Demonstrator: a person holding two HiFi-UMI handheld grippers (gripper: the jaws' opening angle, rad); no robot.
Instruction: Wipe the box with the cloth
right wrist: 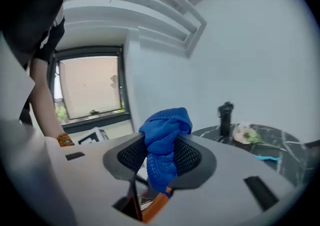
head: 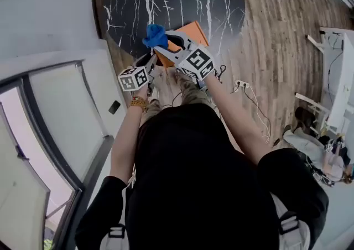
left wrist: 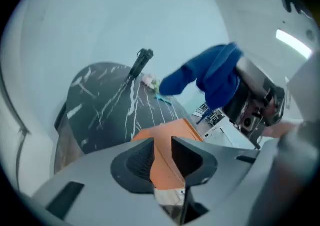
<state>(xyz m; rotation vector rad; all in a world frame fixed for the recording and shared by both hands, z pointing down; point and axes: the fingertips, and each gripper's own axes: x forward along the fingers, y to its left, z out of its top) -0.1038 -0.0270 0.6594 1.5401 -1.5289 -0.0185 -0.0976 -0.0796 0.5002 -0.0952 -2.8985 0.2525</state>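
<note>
Right gripper (right wrist: 160, 156) clamps blue cloth (right wrist: 163, 137), raised at 9 o'clock of orange box (head: 197, 32). Left gripper (left wrist: 162, 146): 2 jaws narrow, pinching box edge over black table (head: 221, 0).

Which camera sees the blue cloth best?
The right gripper view: the cloth fills the middle, pinched by the right gripper. The head view shows it as a small wad by the box; the left gripper view shows it dangling, farther off.
</note>
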